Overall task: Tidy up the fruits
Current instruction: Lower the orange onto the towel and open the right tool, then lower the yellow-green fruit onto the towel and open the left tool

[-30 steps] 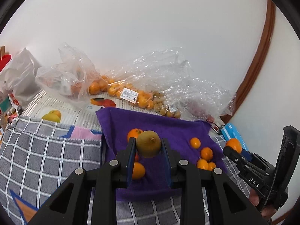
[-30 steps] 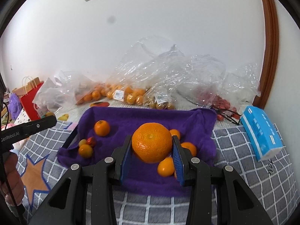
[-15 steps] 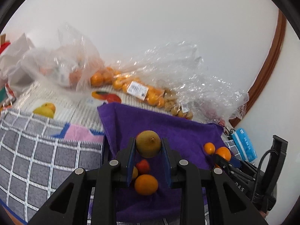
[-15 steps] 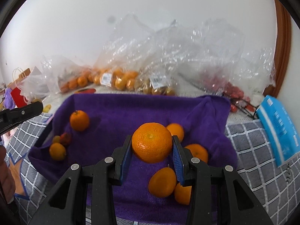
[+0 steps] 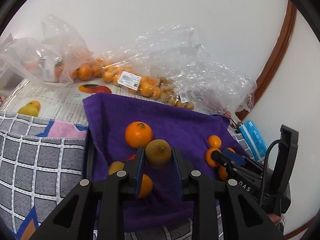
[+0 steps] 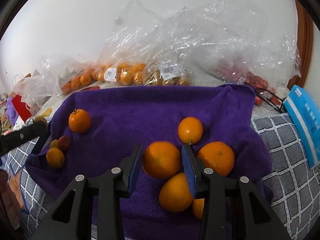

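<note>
A purple towel (image 5: 180, 124) (image 6: 140, 108) lies on the checked cloth with loose fruit on it. My left gripper (image 5: 158, 159) is shut on a round green-brown fruit (image 5: 158, 156), low over the towel's left part. An orange (image 5: 138, 134), a smaller orange (image 5: 145, 186), a red fruit and a yellowish one lie around it. My right gripper (image 6: 161, 160) is shut on a large orange (image 6: 161, 159), just above the towel's right part. Several other oranges (image 6: 217, 161) lie close beside it. In the left wrist view the right gripper (image 5: 217, 158) shows at the right.
Clear plastic bags (image 6: 190, 46) with oranges, small brown fruit and red fruit line the wall behind the towel. A blue pack (image 6: 304, 124) lies at the right on the grey checked cloth (image 5: 36, 156). Paper bags (image 6: 20, 108) stand far left. A hand shows at the lower left.
Both grippers have come down and closer to the purple towel, each with its fruit still between its fingers. The loose fruit on the towel has not moved.
</note>
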